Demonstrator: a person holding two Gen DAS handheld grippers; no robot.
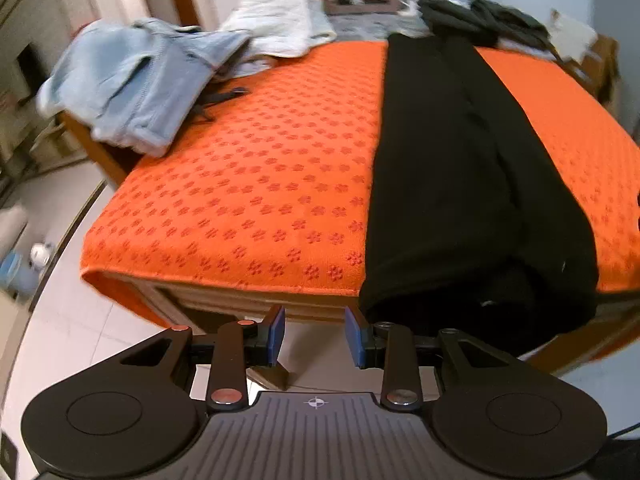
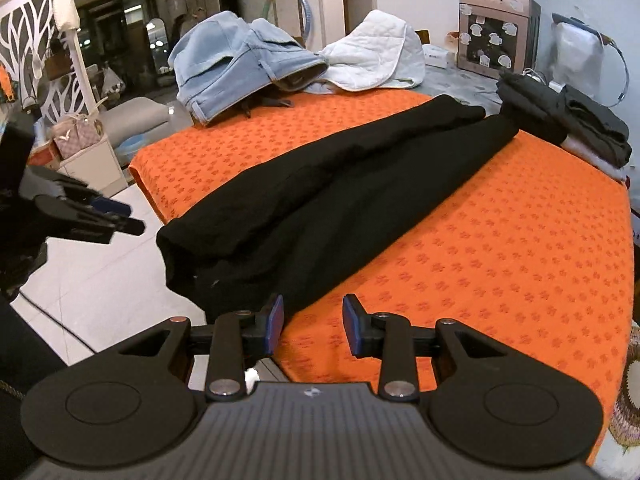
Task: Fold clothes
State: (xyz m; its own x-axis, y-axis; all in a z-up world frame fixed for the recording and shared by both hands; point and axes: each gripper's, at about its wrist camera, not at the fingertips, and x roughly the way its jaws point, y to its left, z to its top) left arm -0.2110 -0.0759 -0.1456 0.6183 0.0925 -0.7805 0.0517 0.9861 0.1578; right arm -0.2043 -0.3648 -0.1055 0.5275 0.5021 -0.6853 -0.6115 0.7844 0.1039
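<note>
The black trousers lie stretched along the table, on the orange cloth, legs side by side and running away toward the far end, the waist end spilling just over the near edge of the cloth. The left gripper hangs off that near edge, just left of the trousers' waist, over the pale floor; its blue pads stand well apart and there is nothing between them. From the other side you can see the left gripper held out in the air, apart from the trousers.

The right gripper sits low over the orange cloth, right at the trousers' near end. Its jaws are spread wide too, gripping nothing; the left pad is just beside the black fabric, though whether it touches I cannot tell.

Beyond the trousers, at the far left corner of the cloth, a heap of light blue jeans is slumped, with a white quilted piece next to it. At the trousers' far end, by the leg cuffs, a stack of dark folded clothes rests.
</note>
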